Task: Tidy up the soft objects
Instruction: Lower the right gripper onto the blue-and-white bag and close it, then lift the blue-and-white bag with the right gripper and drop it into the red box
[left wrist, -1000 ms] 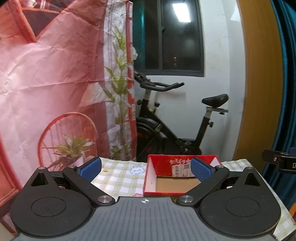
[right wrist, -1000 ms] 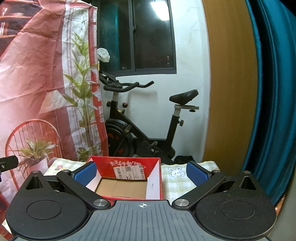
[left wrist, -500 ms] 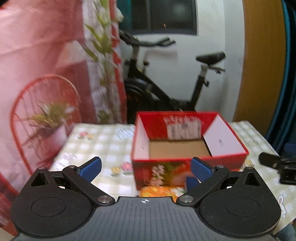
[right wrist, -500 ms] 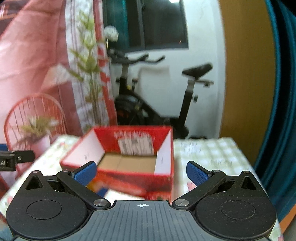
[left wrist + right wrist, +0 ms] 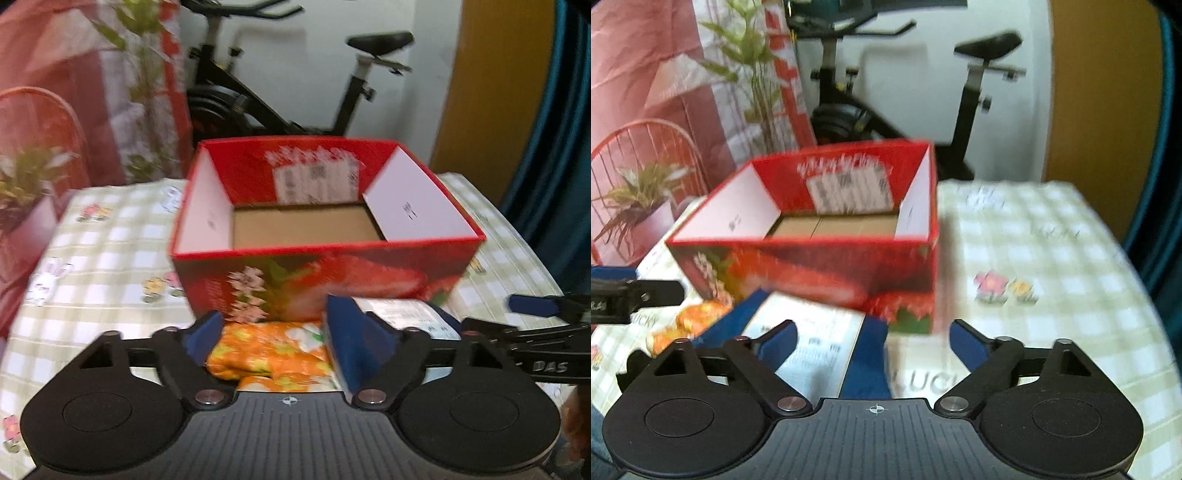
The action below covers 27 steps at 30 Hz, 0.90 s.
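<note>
On the table [image 5: 110,236], under a checked cloth, an open red box [image 5: 325,254] stands empty, its cardboard floor bare. Two soft items lie just in front of its near wall: an orange flowered bundle [image 5: 273,354] to the left and a dark blue packet with a white label [image 5: 812,343] to the right, side by side and apparently touching.

The left gripper [image 5: 273,339] is angled down over the orange flowered bundle. Its fingers are closing, with the bundle between them; the pads do not yet appear to press it, though blur makes this uncertain. The right gripper [image 5: 875,339] is angled down over the dark blue packet. Its fingers are likewise closing, spread to either side of the packet's right half, with no contact evident.

Assessment: the step in hand is the first pickup, one item per gripper; nothing has been boxed. The next move calls for each pair of fingers to settle lower and pinch its item firmly, then lift clear of the near wall and carry forward over the box opening. Soft goods may sag or slip, so a deep grip is advisable.
</note>
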Available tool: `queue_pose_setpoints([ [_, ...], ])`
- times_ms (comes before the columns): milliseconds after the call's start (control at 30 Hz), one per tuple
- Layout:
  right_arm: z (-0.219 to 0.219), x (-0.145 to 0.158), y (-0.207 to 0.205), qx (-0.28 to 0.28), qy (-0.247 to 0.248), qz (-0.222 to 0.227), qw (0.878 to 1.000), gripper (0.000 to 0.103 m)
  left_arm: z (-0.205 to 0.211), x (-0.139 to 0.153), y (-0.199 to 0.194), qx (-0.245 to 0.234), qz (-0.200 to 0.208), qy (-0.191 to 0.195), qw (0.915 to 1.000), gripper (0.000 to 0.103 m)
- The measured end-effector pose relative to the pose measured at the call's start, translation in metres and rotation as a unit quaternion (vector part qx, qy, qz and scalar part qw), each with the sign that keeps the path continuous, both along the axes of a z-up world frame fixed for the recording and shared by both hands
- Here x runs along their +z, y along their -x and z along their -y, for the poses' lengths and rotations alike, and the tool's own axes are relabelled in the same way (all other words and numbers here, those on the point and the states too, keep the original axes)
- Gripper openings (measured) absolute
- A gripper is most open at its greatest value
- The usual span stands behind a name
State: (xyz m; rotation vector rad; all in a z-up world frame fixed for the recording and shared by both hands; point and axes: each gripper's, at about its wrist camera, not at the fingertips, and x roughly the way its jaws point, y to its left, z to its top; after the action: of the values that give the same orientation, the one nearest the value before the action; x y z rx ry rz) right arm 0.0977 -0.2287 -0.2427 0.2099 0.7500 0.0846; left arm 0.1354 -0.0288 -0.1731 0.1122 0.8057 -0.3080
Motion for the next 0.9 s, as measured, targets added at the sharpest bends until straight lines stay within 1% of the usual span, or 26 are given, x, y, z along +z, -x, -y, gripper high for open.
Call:
queue_pose_setpoints([
  [33,0.0,-0.006,-0.002,0.004,-0.007,-0.009,1.0,0.076,0.003,-0.005,-0.003,-0.008,-0.007,0.002,0.9999,0.074],
  [200,0.0,-0.024,-0.014,0.025,-0.036,-0.038,0.998,0.075,0.011,-0.034,-0.017,-0.032,-0.054,0.015,0.9979,0.07],
  [267,0.001,-0.027,-0.018,0.03,-0.047,-0.046,0.997,0.075,0.011,-0.045,-0.022,-0.037,-0.073,0.029,0.9962,0.068],
  [333,0.001,-0.032,-0.02,0.037,-0.058,-0.051,0.996,0.075,0.009,-0.052,-0.025,-0.039,-0.083,0.046,0.9948,0.068],
  [467,0.003,-0.037,-0.024,0.046,-0.082,-0.057,0.994,0.075,0.009,-0.058,-0.031,-0.047,-0.09,0.053,0.9934,0.066],
  [600,0.003,-0.041,-0.027,0.056,-0.103,-0.058,0.991,0.074,0.008,-0.058,-0.033,-0.058,-0.101,0.075,0.9904,0.054],
  [700,0.004,-0.04,-0.026,0.063,-0.11,-0.055,0.99,0.065,0.01,-0.06,-0.032,-0.067,-0.105,0.088,0.9884,0.045],
  [767,0.002,-0.035,-0.025,0.069,-0.103,-0.049,0.991,0.057,0.014,-0.059,-0.03,-0.072,-0.103,0.086,0.9884,0.044],
  [900,0.0,-0.028,-0.021,0.077,-0.102,-0.039,0.991,0.048,0.015,-0.055,-0.027,-0.071,-0.095,0.08,0.9897,0.042],
])
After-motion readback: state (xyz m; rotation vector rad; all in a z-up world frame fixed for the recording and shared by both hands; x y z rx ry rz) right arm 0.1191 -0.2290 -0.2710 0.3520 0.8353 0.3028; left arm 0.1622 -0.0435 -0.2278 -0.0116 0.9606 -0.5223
